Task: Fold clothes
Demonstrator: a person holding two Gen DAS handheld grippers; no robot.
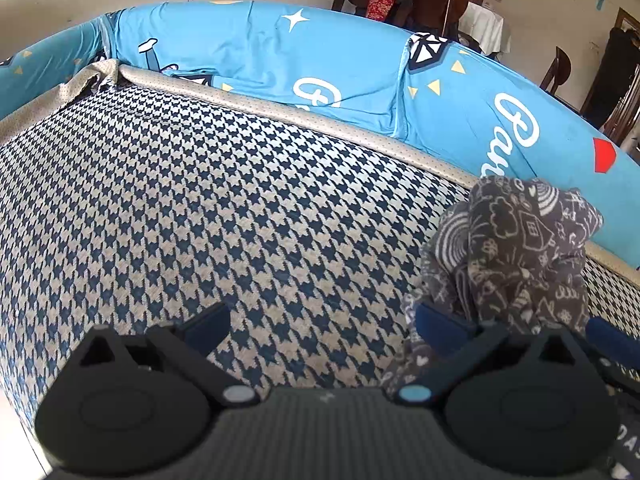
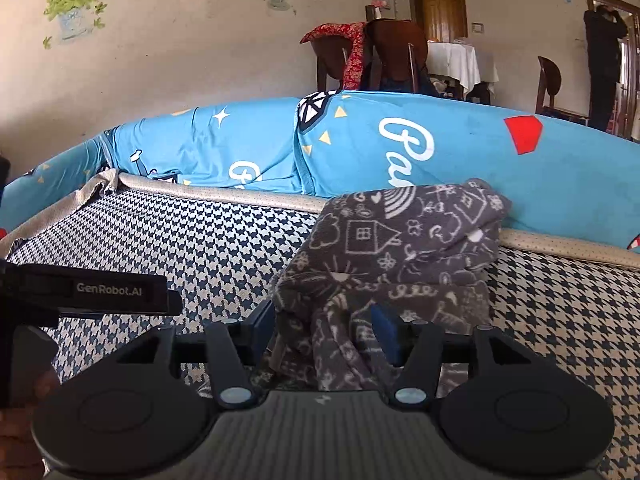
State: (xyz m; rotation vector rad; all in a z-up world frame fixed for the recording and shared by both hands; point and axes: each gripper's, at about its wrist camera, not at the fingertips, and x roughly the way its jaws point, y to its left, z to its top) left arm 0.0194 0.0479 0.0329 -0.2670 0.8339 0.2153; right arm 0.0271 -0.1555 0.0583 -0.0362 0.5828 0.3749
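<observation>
A crumpled grey garment [image 2: 400, 248] printed with white doodles lies heaped on the houndstooth sofa seat [image 2: 180, 240], against the blue back cushion. My right gripper [image 2: 324, 330] has its jaws half closed around a bunched fold at the heap's near edge, with cloth filling the gap between the blue pads [image 2: 386, 332]. In the left wrist view the garment [image 1: 508, 256] is at the right. My left gripper [image 1: 324, 322] stands wide open over bare seat, its right finger [image 1: 440, 320] touching the cloth's left edge. The left gripper's body [image 2: 92, 292] shows at the left of the right wrist view.
A blue printed cover [image 1: 280, 56] wraps the sofa back and arm. The seat [image 1: 180, 200] stretches left of the garment. Behind the sofa are dark chairs [image 2: 396, 52] with a red cloth, a white-clothed table [image 2: 460, 60], and a person [image 2: 604, 64] by a doorway.
</observation>
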